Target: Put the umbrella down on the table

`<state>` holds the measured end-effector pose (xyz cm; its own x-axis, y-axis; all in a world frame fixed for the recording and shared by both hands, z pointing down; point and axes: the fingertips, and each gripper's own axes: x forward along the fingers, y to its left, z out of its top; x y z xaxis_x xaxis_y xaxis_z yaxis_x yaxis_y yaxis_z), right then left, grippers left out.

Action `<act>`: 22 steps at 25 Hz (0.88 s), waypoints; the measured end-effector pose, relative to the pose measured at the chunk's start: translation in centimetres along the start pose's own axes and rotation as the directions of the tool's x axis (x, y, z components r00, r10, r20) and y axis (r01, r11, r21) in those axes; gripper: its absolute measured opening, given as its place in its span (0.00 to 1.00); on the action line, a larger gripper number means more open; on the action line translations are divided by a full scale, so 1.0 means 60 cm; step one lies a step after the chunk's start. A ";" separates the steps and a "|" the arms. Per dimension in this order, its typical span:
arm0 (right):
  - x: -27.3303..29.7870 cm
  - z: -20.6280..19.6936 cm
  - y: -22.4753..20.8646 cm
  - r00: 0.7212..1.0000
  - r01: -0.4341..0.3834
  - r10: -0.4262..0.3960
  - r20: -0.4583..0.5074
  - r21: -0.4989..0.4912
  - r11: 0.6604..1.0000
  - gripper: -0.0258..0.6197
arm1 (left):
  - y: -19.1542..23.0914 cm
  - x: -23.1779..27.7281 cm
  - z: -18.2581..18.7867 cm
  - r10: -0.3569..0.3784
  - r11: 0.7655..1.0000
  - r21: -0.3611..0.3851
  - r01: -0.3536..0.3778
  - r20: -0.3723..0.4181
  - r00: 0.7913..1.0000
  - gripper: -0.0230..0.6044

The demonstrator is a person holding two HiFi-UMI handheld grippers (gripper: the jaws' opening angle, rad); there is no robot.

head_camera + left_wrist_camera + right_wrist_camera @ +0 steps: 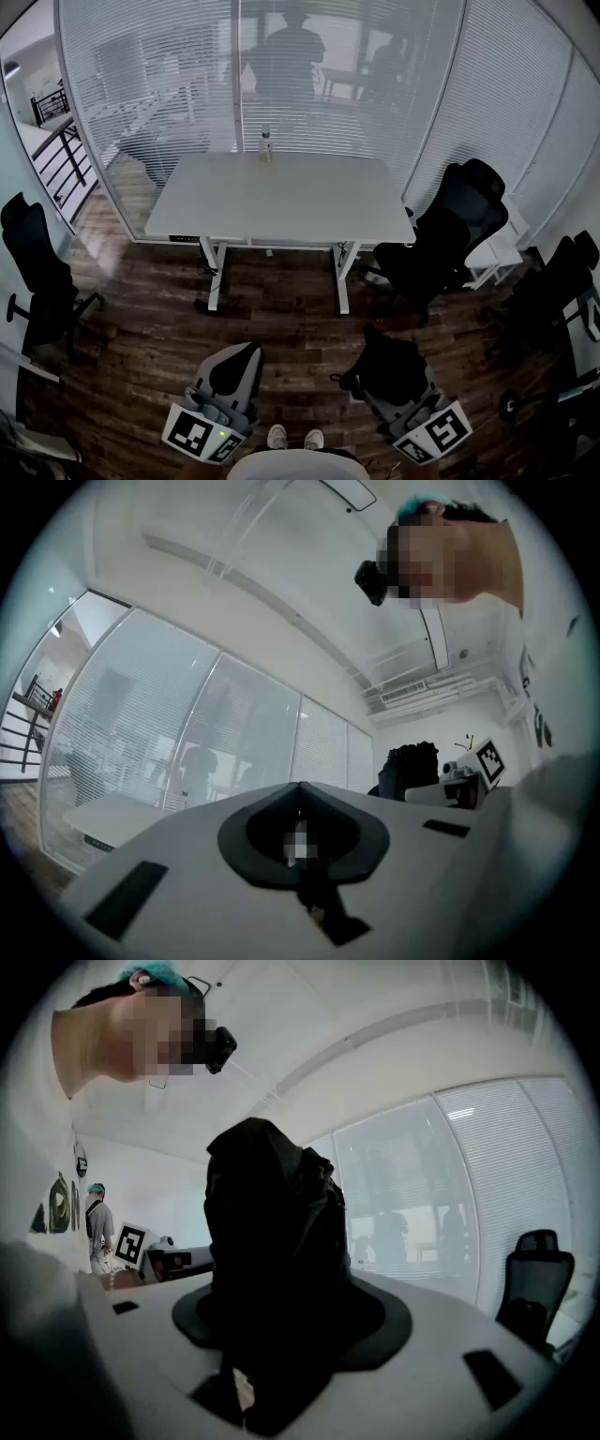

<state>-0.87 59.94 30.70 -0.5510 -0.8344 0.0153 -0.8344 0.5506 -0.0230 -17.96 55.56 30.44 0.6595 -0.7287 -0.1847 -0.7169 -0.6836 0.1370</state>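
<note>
A black, bunched-up folded umbrella stands clamped in the level right gripper; the left gripper, tilted slightly up, gapes empty.

**Left gripper**: pale grey moulded housing with a dark teardrop-shaped recess on top and small black rectangular slots to either side.
**Left marker cube**: white faces with black square patterns; a small green light showed on one face.
**Right gripper**: matching grey housing with matching black slots.
**Right marker cube**: white faces, black patterns.
**Head camera**: small, black, mounted at the brow.
**Headwear**: teal.
**Top**: white, with dark print.
**Shoes**: one pair, white.
</note>
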 end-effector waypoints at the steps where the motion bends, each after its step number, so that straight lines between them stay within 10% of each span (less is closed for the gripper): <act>1: 0.002 0.003 0.005 1.000 0.000 0.000 0.002 -0.005 1.000 0.43 | 0.002 -0.004 0.001 -0.003 1.000 -0.003 0.003 -0.002 1.000 0.06; 22: 0.064 -0.019 0.003 1.000 0.003 -0.003 0.008 0.022 1.000 0.44 | 0.067 0.002 -0.036 0.000 0.999 -0.048 -0.002 -0.035 0.999 0.06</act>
<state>-3.14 56.90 31.90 -0.5485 -0.8361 0.0075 -0.8355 0.5476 -0.0449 -20.28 52.68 33.08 0.6670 -0.7298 -0.1502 -0.7065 -0.6835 0.1839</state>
